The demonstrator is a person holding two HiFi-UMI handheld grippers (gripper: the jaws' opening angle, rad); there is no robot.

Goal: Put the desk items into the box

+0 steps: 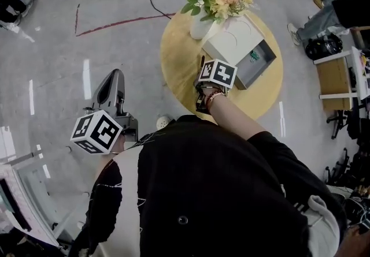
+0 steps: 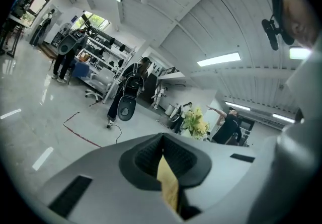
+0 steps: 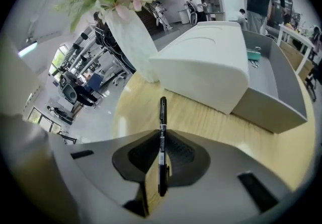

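Right tongs (image 3: 162, 136): pinching a black pen (image 3: 162, 112) over the round bench (image 3: 201, 117), just short of the box (image 3: 274, 94).
Left tongs (image 2: 163, 153): pressed together, nothing in them, out over the floor.
Slip risk: the thin pen could pivot or slide out.
Miss risk: a white lid (image 3: 206, 67) covers half the box, so a pen dropped early would bounce onto the bench.
Bump risk: the flower vase (image 3: 131, 42) stands right beside the box.
Writing: none legible; the green tag (image 3: 253, 55) inside is too small to read.

Bright, even light from ceiling strips (image 2: 219, 59) leaves pale glare streaks on the floor (image 1: 58, 59) left of the round table (image 1: 179, 71); both gripper views bow towards dark corners.
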